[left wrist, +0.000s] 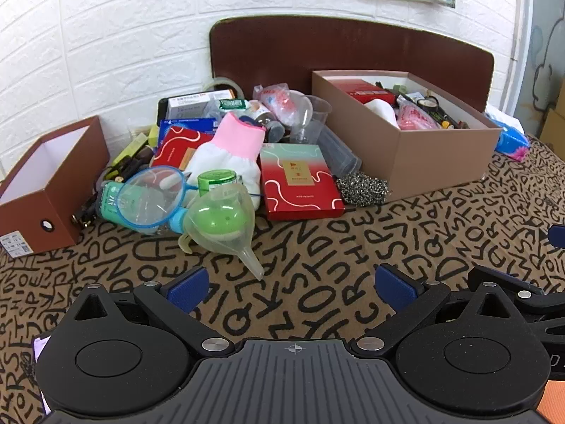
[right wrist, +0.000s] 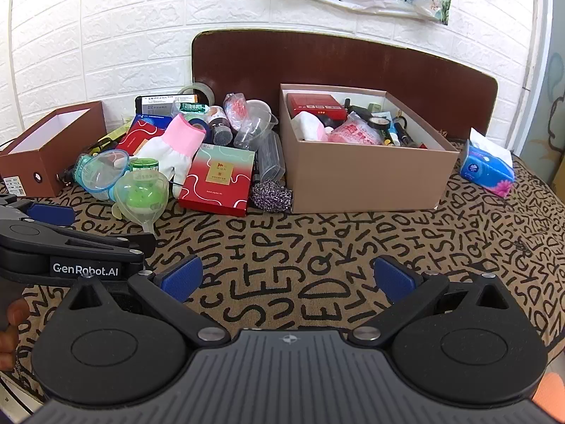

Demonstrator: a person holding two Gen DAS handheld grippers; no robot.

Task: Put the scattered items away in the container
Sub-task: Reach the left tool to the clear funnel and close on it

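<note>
Left wrist view: left hand-held gripper (left wrist: 289, 284) spread wide, empty, hanging back from the clutter to pick a target. Right hand-held gripper (right wrist: 287, 279) likewise agape, empty. Scattered items, red box (left wrist: 300, 183) and funnel (left wrist: 226, 226) foremost, heaped left of the half-filled container (left wrist: 445, 159).

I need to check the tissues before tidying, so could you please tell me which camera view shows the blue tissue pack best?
The right wrist view: the blue tissue pack shows whole, right of the tan box. In the left wrist view the pack is smaller, near the edge, partly hidden behind that box.
</note>
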